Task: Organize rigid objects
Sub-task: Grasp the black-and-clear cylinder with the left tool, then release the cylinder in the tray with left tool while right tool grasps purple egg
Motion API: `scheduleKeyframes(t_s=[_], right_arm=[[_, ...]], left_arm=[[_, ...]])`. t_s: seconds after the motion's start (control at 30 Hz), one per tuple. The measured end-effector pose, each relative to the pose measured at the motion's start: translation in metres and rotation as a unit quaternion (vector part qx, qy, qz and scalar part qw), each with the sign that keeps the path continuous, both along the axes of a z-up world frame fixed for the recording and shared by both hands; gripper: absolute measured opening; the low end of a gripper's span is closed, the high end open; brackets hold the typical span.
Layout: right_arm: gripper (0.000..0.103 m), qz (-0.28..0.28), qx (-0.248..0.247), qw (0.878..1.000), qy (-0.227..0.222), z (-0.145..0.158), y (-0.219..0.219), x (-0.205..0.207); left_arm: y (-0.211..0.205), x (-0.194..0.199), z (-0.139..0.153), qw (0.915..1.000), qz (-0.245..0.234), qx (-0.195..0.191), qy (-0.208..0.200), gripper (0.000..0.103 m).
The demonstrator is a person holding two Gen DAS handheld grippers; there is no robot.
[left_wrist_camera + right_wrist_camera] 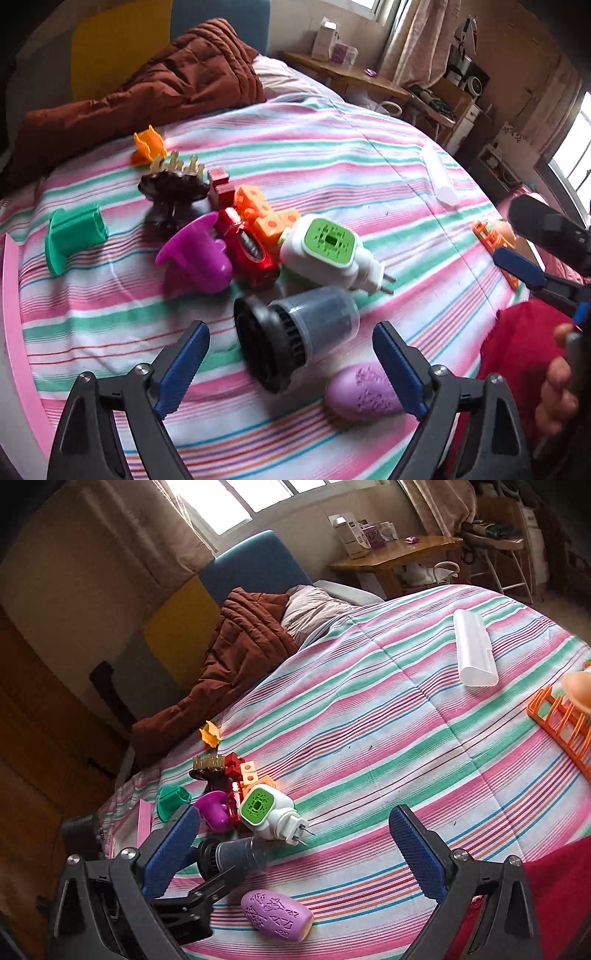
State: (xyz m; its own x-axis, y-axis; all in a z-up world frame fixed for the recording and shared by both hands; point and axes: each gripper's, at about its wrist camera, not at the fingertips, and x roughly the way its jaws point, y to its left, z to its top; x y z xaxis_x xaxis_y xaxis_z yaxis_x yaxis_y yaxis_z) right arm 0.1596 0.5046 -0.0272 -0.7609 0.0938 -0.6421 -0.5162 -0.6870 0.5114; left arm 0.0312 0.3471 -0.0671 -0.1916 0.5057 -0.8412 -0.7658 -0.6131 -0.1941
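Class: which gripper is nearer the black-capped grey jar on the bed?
Left. The left gripper is open around the black-capped grey jar; the right gripper, open, hangs farther back, off to its side.

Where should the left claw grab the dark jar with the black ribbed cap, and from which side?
Grip the clear barrel of the dark jar, not the ribbed cap. It lies on its side on the striped bedspread, cap toward the camera, between the open left claw fingers. Come straight down from above, fingers across the barrel; the wider cap and the purple oval piece crowd the near end.
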Motion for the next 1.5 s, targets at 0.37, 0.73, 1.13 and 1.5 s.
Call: scheduleKeyframes(t_s=[0.37, 0.73, 1.13, 1.5], right_arm=[[0.103, 0.001, -0.019, 1.0, 0.008, -0.002, 0.005, 0.003], [0.103, 0.103, -0.01, 0.991, -0.082, -0.033, -0.027, -0.032], [0.083, 0.247, 0.101, 0.936, -0.231, -0.078, -0.096, -0.066], [0.063, 0.249, 0.158, 0.922, -0.25, -0.079, -0.092, -0.062]], left_arm=[[0.023, -0.005, -0.028, 0.9976, 0.043, -0.054, 0.011, 0.089], [-0.03, 0.001, -0.019, 0.998, 0.028, -0.038, 0.041, 0.081], [-0.105, 0.007, 0.017, 0.9948, 0.058, 0.001, 0.083, 0.081], [-0.164, -0.002, 0.042, 0.988, 0.114, 0.021, 0.102, 0.081]])
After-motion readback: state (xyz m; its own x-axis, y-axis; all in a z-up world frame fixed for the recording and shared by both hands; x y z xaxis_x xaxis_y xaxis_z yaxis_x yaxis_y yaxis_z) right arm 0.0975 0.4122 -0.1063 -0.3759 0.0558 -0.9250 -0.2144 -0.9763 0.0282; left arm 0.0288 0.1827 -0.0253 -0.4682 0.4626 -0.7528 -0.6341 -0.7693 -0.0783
